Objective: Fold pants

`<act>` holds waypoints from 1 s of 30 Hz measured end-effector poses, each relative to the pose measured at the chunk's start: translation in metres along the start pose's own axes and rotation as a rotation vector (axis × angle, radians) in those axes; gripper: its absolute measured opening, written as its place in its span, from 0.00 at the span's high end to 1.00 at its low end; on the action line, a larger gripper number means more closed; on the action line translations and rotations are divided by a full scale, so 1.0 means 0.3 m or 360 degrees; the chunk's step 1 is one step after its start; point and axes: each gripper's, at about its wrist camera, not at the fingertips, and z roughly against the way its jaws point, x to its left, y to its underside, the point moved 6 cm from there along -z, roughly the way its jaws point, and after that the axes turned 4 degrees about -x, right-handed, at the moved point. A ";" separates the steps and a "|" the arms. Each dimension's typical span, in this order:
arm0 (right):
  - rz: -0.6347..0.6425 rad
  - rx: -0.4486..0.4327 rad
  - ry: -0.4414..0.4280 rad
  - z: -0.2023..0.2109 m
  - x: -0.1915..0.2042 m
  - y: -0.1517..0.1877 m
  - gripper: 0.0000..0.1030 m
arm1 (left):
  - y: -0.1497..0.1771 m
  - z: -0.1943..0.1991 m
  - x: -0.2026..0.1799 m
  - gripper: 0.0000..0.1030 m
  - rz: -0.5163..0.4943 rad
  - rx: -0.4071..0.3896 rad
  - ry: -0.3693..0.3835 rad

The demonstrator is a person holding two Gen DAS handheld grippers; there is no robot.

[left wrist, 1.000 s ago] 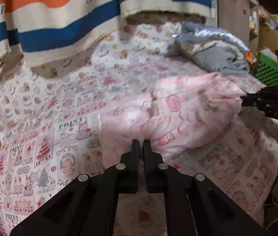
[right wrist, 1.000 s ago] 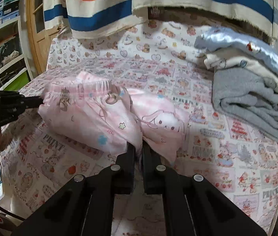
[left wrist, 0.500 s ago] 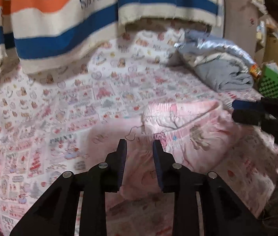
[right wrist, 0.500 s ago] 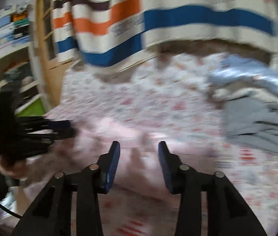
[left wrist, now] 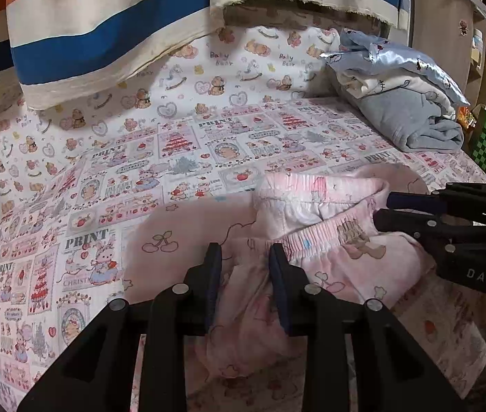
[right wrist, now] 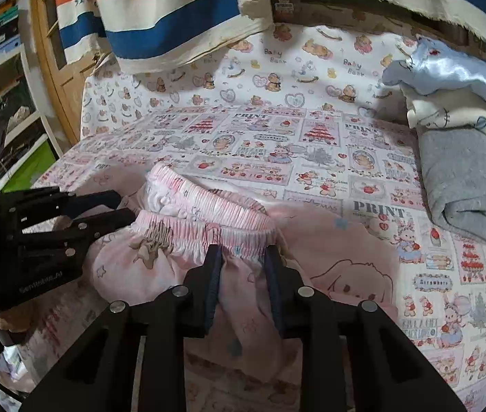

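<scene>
Your left gripper has just parted its jaws, its mate, the right gripper, just narrowed slightly, both apart over soft pink pants with ruched elastic waistband, lying crumpled on the printed sheet.

Work surface: bed sheet, white and pink, printed with bears, hearts and "PRINT" panels.
Backdrop: striped cloth in cream, blue and orange hangs over the far edge.
Far right corner: folded laundry pile, grey fleece under pale blue satin.
Left side: wooden door; shelves with boxes.
Right side: tan cabinet.
</scene>
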 end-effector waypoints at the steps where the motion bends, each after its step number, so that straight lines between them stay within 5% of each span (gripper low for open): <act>1: -0.0010 -0.0016 -0.0011 0.006 -0.001 0.001 0.74 | 0.000 0.003 0.003 0.72 0.0009 -0.0009 0.0006; 4: -0.0031 -0.0077 -0.0042 0.032 -0.002 -0.006 0.74 | -0.006 0.031 0.005 0.70 0.0017 -0.0075 0.0004; 7: -0.0048 -0.0221 -0.0039 0.099 -0.002 -0.012 0.68 | -0.023 0.103 0.015 0.42 0.0027 -0.0255 -0.0076; 9: -0.0050 -0.0308 -0.0003 0.136 -0.003 -0.017 0.32 | -0.038 0.160 0.021 0.34 0.0029 -0.0396 -0.0143; 11: -0.0039 -0.0376 0.0038 0.171 -0.004 -0.026 0.30 | -0.053 0.210 0.027 0.30 0.0030 -0.0506 -0.0191; 14: 0.0015 -0.0474 0.0086 0.223 0.009 -0.042 0.29 | -0.069 0.276 0.040 0.08 0.0061 -0.0686 -0.0224; 16: 0.0043 -0.0571 0.0148 0.264 0.013 -0.053 0.20 | -0.071 0.317 0.039 0.00 0.0055 -0.0805 -0.0258; 18: 0.0055 -0.0678 0.0188 0.302 0.019 -0.059 0.00 | -0.073 0.341 0.032 0.00 0.0025 -0.0884 -0.0289; 19: 0.0065 -0.0734 0.0213 0.323 0.022 -0.059 0.00 | -0.072 0.348 0.026 0.00 0.0004 -0.0909 -0.0304; 25: 0.0125 -0.0770 0.0300 0.348 0.042 -0.067 0.00 | -0.064 0.356 0.023 0.00 0.0015 -0.0928 -0.0323; 30: -0.0055 -0.0475 0.0141 0.312 -0.007 -0.026 0.00 | -0.028 0.301 0.043 0.00 0.0062 -0.0551 -0.0271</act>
